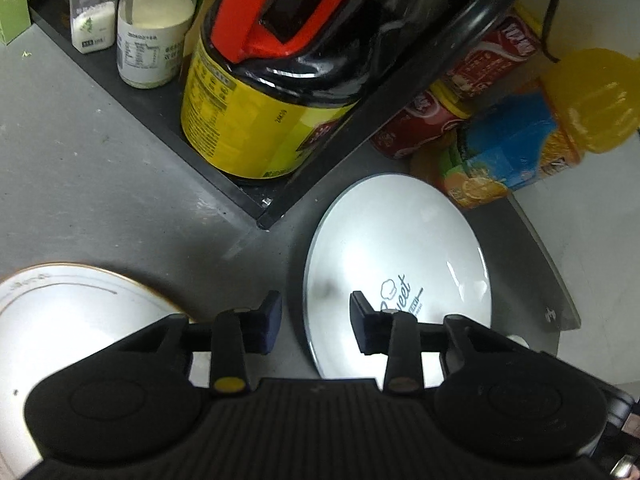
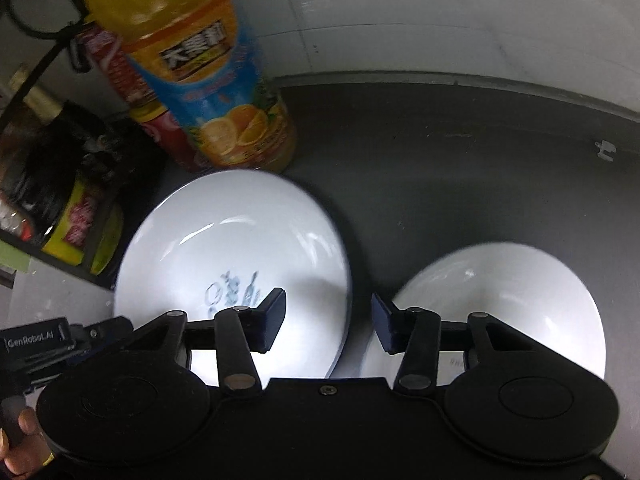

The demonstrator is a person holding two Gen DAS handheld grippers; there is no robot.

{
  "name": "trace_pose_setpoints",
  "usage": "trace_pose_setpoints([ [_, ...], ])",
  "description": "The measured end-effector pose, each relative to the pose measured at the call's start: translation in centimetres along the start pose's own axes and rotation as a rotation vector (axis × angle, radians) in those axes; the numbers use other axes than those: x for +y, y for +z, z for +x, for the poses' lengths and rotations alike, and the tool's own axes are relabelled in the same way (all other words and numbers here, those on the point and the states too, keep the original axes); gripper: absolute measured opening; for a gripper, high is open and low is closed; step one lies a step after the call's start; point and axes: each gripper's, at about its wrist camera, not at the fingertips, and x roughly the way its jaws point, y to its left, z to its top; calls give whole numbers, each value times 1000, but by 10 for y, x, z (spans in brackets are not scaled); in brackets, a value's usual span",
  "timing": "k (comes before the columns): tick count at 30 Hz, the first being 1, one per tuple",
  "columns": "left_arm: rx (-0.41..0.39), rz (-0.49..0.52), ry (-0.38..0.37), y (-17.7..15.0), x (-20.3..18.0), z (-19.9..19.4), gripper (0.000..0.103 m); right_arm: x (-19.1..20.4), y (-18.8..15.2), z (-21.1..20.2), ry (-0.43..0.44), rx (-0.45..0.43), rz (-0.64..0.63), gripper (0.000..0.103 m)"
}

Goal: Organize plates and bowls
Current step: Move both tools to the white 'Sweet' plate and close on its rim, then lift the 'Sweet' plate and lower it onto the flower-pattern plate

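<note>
- On the grey surface [image 1: 100,184], beside the corner of a black rack [image 1: 256,204], sits the white plate with dark lettering [image 1: 400,248]; we see it in both wrist views, lying flat and apart from the other dishes.
- Our left gripper [image 1: 316,320] straddles this plate's near-left rim, one pad over the bare surface, the other over the plate's face. Its fingers are partly spread and we see no pad pressing the rim, so nothing is pinched.
- Our right gripper [image 2: 329,318] hangs over the gap between the lettered plate [image 2: 240,236] and a plain white bowl [image 2: 516,300], its left pad above the plate's right rim, its right pad at the bowl's edge. Its fingers are also part-spread with nothing between them.
- We judge the step in hand to be taking hold of a dish by its rim. To do it well we should settle on one dish per gripper, bring the rim squarely between the pads with one pad under the lip, and pinch firmly, since glazed ware is likely to slip.
- Lifting should go straight up and away from the drinks just behind the plate, which could tip.
- Dishes, counted: one lettered plate, one plain bowl, one gold-rimmed plate [image 1: 72,308] at the left, making three.
- Other things: one orange juice bottle [image 2: 208,80], two red cans [image 1: 452,100], one large dark jug [image 1: 272,92] with a red handle, two small jars [image 1: 124,20] in the rack.
</note>
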Motion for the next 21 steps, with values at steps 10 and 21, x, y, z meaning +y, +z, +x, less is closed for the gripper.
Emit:
trace_pose_setpoints([
  [10,11,-8,26,0,-7,29,20,-14,12,26,36,22,17,35],
  [21,2,-35,21,0,0,41,12,-19,5,42,87,48,27,22],
])
